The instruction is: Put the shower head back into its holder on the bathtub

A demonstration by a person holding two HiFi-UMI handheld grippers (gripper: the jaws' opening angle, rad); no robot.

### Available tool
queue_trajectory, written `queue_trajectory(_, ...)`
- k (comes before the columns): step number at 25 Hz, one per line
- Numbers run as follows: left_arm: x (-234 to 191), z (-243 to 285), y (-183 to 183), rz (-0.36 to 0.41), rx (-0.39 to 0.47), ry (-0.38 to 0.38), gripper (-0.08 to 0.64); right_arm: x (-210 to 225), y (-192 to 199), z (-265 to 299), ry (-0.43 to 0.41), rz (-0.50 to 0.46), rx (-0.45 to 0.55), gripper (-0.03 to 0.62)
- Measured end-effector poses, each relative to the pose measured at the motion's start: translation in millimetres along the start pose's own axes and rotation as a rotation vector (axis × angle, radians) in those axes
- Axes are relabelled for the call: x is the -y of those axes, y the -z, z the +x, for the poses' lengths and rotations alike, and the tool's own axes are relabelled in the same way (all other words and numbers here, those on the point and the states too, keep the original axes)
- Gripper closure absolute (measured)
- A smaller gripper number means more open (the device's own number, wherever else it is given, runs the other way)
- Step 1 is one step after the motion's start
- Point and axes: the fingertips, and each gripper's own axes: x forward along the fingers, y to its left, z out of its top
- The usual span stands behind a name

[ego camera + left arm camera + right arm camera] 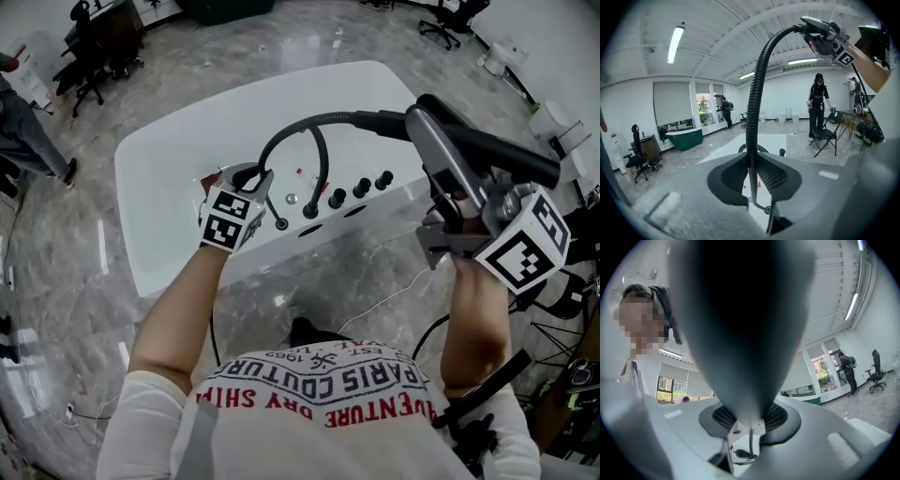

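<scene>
While the shower head (pixel 740 324) is clamped aloft in the right gripper (pixel 749 420) by the bathtub (pixel 169 169), its ribbed hose (pixel 754 93) is pinched by the left gripper (pixel 752 180). Shower head judged rigid, slick; hose springy; the handle is best gripped.

R gripper (pixel 750 422) clamps shower head (pixel 740 324), filling most of view.

There are two hand-held grippers, the left gripper (pixel 251 180) and the right gripper (pixel 750 418). Between them runs one black ribbed hose (pixel 323 159), which ends in one dark stick-shaped shower head (pixel 497 150) at the right gripper. One white rounded bathtub (pixel 187 159) lies beneath both. It carries four round black knobs (pixel 361 188) in a row, just right of the left gripper. Far beyond the left gripper's jaws stand one dark green bathtub (pixel 684 138) and one black folding chair (pixel 826 137).
</scene>
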Motion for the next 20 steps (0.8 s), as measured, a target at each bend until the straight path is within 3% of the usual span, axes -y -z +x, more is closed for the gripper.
queue_trajectory(7, 8, 20, 43, -0.032, -0.078, 0.045, 0.497, 23, 33, 18, 0.001, 0.016, -0.071, 0.465)
queue_trajectory(13, 38, 41, 99, -0.096, -0.175, 0.1, 0.496, 35, 81, 34, -0.021, 0.015, -0.148, 0.465)
queue_trajectory(17, 51, 52, 145, -0.134, -0.26, 0.095, 0.494, 36, 116, 47, -0.044, 0.031, -0.198, 0.466)
queue_trajectory(20, 61, 54, 180, -0.18, -0.328, 0.074, 0.415, 36, 144, 56, -0.065, 0.033, -0.253, 0.466)
